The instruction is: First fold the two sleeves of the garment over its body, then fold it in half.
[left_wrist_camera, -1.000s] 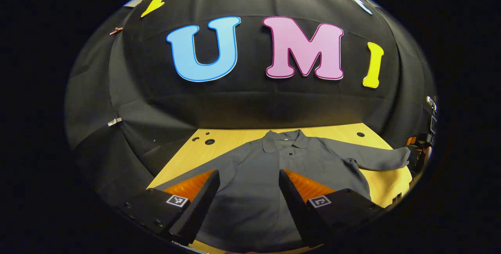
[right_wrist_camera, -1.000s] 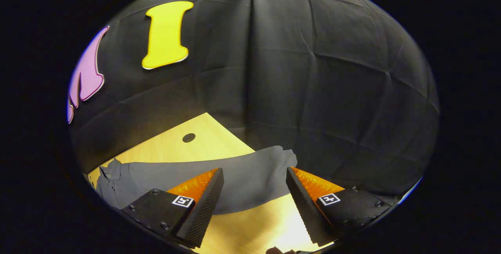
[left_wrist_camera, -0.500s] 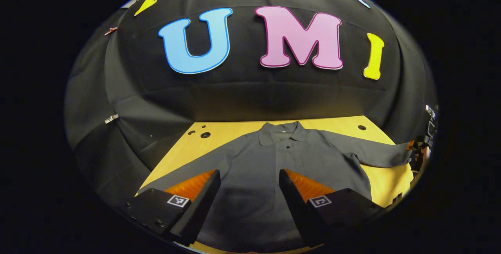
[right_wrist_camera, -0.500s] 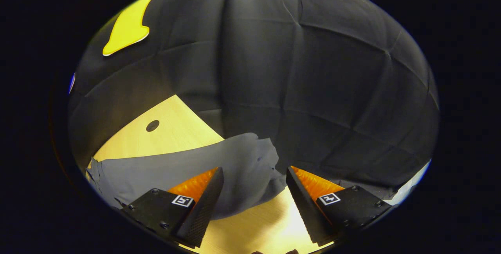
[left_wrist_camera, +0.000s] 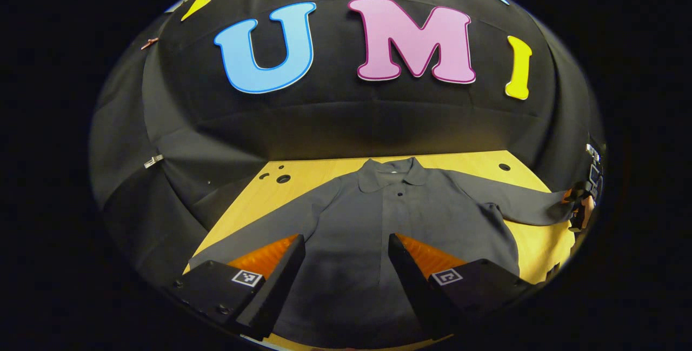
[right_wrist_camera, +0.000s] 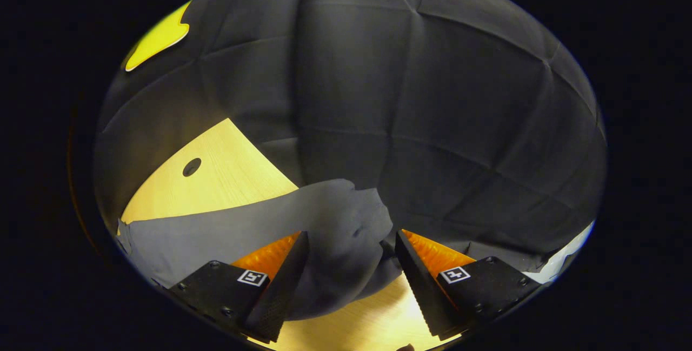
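**Grey shirt flat, sleeves unfolded**

Grey shirt (left_wrist_camera: 378, 232) lay face up on the wooden table (left_wrist_camera: 259, 205), collar at the table's far edge, both sleeves spread outward. Left gripper (left_wrist_camera: 346, 280) was over the shirt's body, jaws wide, holding nothing. Right gripper (right_wrist_camera: 351, 280) straddled the sleeve cuff (right_wrist_camera: 351, 226), jaws wide, not clamped.

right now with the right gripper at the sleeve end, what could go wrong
The right gripper is open around the bunched cuff near the table edge: a shallow pinch may slip, or catch only one layer. The left gripper hovers open above the shirt body, so nothing pins it; pulling the sleeve could drag the garment.
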A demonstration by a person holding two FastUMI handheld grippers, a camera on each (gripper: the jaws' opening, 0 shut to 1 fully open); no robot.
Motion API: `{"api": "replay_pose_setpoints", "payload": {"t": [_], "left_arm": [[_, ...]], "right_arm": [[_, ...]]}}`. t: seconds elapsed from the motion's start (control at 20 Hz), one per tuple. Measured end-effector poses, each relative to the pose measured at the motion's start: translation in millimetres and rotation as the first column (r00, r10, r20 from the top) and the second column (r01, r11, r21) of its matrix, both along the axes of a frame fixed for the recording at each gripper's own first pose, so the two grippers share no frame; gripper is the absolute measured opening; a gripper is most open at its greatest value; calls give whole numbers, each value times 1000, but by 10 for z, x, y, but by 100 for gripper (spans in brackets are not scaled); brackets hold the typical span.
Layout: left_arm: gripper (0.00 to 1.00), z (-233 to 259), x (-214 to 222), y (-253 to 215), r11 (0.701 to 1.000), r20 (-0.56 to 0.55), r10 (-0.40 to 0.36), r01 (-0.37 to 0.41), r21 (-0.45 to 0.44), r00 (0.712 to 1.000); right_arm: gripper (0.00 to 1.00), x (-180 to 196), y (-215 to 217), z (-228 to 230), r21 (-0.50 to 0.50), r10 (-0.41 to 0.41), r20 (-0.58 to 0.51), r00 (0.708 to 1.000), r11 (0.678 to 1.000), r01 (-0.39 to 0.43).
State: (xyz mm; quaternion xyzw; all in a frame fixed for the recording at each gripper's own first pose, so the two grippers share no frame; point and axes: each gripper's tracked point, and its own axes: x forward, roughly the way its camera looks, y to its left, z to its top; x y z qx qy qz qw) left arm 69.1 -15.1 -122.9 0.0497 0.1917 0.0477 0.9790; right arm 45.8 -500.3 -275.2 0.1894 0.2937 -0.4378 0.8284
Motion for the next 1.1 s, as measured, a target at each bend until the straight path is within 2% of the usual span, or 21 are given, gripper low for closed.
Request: {"api": "replay_pose_setpoints", "payload": {"t": [0.05, 0.15, 0.2, 0.25, 0.3, 0.4, 0.45, 0.5, 0.55, 0.6, 0.85, 1.0, 1.1], "left_arm": [[98, -10, 9, 20, 1000, 0, 9, -9, 5, 1000], [98, 7, -1, 11, 1000, 5, 20, -20, 7, 1000], [98, 10, -5, -6, 1000, 6, 23, -23, 8, 1000], [98, -7, -8, -14, 1000, 4, 28, -28, 8, 1000], [98, -13, -24, -25, 999, -2, 37, -37, 1, 999], [98, 6, -34, -95, 999, 1, 43, -42, -20, 999], [98, 16, -40, -129, 999, 3, 43, -43, -24, 999], [98, 22, -34, -156, 999, 4, 43, -43, -26, 999], [98, 38, -41, -187, 999, 7, 38, -38, -33, 999], [98, 57, -43, -225, 999, 10, 32, -32, -37, 999], [98, 136, -116, -140, 997, 37, 50, -48, -55, 998], [98, 204, -161, -41, 994, 52, 76, -72, -78, 996], [98, 220, -177, 26, 993, 52, 87, -83, -84, 995]], "right_arm": [[99, 2, -3, 6, 15, 2, 5, 1000, 1000, -2], [67, -2, -25, 15, 17, -13, 15, 1000, 1000, 12], [67, 8, -36, 13, 13, -13, 16, 1000, 1000, 13], [51, 24, -35, 10, 19, -7, 16, 1000, 1000, 6], [31, 31, -36, 2, 25, 5, 12, 1000, 1000, -5], [21, 84, -31, -21, 16, 28, -1, 1000, 999, -28], [19, 103, -13, -9, 9, 43, -6, 999, 999, -43], [3, 103, -26, -1, -1, 57, -5, 998, 998, -57], [10, 98, -8, 59, -7, 67, -2, 998, 998, -67], [7, 125, -3, 96, -14, 75, 10, 997, 997, -75], [7, 139, 100, 460, -61, 110, 36, 993, 992, -108], [7, 219, 225, 743, -163, 185, 4, 983, 970, -182], [7, 308, 341, 954, -189, 229, 13, 973, 956, -223]]}}
